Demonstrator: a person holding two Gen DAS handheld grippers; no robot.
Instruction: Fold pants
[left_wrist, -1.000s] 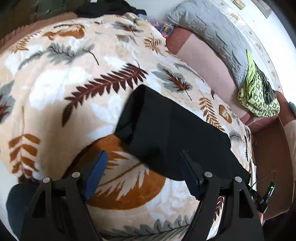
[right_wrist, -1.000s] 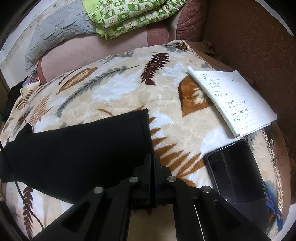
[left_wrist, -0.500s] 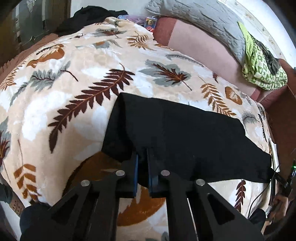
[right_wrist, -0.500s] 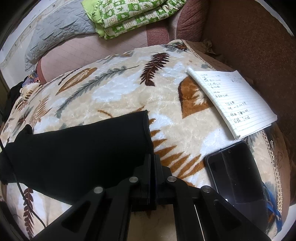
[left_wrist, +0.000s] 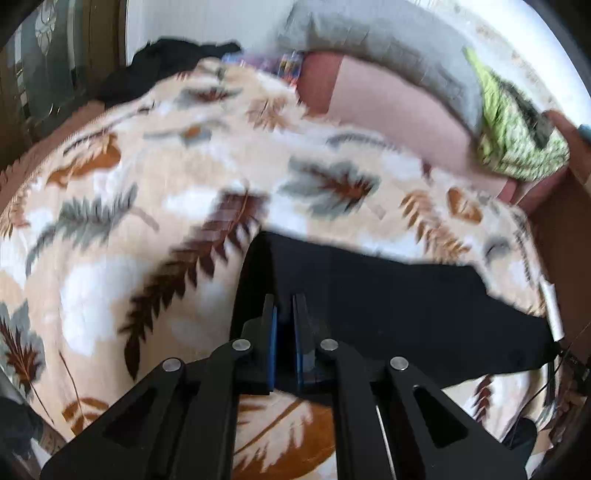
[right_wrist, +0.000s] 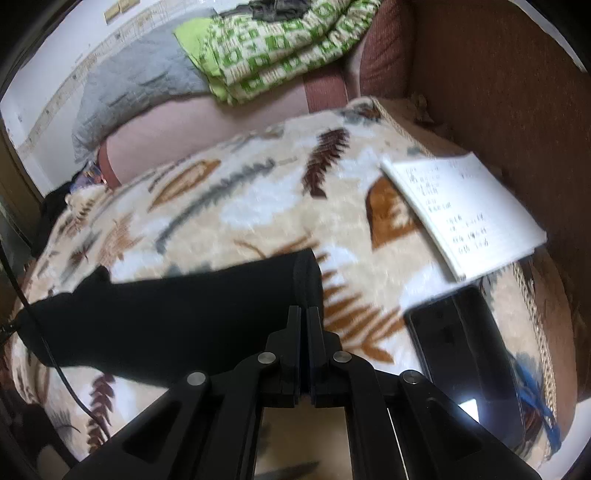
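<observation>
Black pants (left_wrist: 388, 306) lie lengthwise across blanket (left_wrist: 110, 229); left gripper (left_wrist: 284, 325) pinched on one end, right gripper (right_wrist: 304, 317) pinched on the opposite end, fingers closed on fabric

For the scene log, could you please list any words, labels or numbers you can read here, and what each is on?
Notebook: handwritten lines on ruled paper, too blurred to read.
Colourful packet at the far edge of the blanket: print smeared, unreadable.
Phone: dark screen, no text.
Pants: no label visible.
Nothing legible anywhere.
</observation>
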